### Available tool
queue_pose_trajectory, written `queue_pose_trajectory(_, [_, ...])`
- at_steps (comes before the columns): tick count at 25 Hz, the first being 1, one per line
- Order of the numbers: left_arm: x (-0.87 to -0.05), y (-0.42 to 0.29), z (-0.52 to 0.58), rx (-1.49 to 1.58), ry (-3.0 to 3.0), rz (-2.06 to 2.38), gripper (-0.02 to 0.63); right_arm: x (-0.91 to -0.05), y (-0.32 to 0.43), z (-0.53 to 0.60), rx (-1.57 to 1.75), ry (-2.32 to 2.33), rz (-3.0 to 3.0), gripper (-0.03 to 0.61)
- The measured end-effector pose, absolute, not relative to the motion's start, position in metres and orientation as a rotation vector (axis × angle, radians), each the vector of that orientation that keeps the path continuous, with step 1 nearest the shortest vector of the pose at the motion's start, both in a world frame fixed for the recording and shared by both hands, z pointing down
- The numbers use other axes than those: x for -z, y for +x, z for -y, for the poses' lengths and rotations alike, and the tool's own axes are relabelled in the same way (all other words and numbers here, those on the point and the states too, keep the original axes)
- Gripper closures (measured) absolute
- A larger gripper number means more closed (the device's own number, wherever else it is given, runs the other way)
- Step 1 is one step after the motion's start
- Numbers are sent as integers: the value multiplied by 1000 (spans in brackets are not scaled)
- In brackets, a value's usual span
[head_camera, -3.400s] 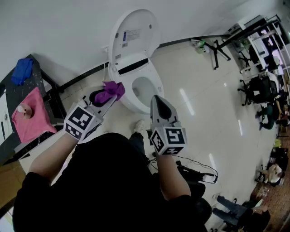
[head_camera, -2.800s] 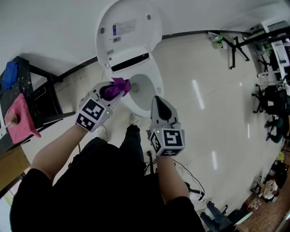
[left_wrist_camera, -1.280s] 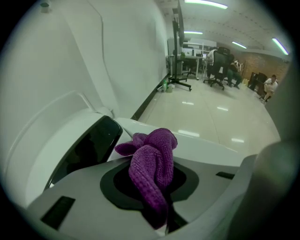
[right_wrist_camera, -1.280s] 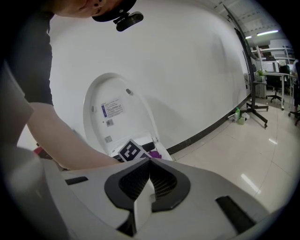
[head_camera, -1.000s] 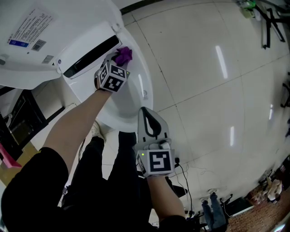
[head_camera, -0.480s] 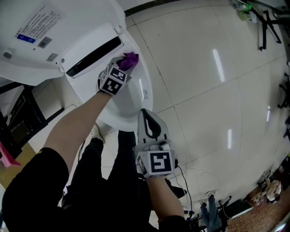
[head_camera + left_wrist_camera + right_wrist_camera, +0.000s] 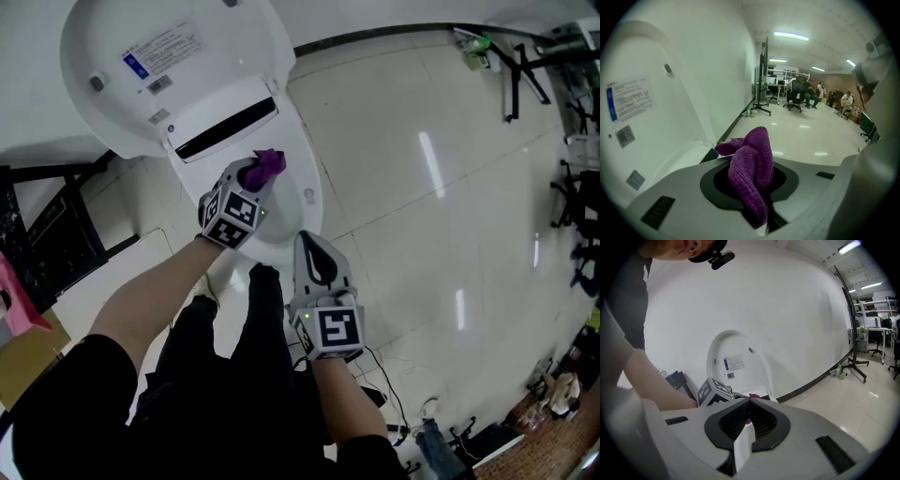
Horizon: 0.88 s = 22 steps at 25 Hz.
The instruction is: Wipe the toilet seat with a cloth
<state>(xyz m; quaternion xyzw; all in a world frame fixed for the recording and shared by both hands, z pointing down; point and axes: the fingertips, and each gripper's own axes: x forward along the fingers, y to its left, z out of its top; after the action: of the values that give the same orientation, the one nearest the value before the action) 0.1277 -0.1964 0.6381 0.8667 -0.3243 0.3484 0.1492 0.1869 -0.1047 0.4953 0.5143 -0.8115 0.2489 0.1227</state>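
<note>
A white toilet stands with its lid (image 7: 159, 66) raised against the wall. My left gripper (image 7: 255, 176) is shut on a purple cloth (image 7: 266, 166) and holds it over the back right part of the seat (image 7: 307, 199), near the hinge. In the left gripper view the purple cloth (image 7: 751, 173) bulges out from between the jaws, with the lid (image 7: 642, 112) to the left. My right gripper (image 7: 315, 259) is shut and holds nothing, hanging in front of the bowl's near rim. In the right gripper view the lid (image 7: 736, 364) and the left gripper's marker cube (image 7: 715, 391) show beyond the jaws.
A dark stand (image 7: 52, 234) stands left of the toilet, with a pink cloth (image 7: 14, 305) at the far left edge. Glossy tiled floor (image 7: 422, 187) spreads to the right. Black equipment stands (image 7: 525, 66) and a green bottle (image 7: 476, 47) sit at the far right. My legs are below the bowl.
The head view has pulled back, showing the whole lid. My left gripper with the cloth has moved along the seat's right side toward me, away from the hinge. The right gripper stays shut.
</note>
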Motion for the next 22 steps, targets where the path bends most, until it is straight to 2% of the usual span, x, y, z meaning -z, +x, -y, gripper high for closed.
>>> queue_pose_trajectory(11, [-407,-5,58,-714,2726,900,522,-363,61,-15,-537,1631,2350,563])
queue_pose_trajectory(17, [-335,-84,-25,-688,2814,831,522,-300,15,-68,-493,1714,2344,563])
queue_pose_trajectory(22, [-293,-113,-66,-662,2845,831,522,-265,6,-96,-454,1728,2346,563])
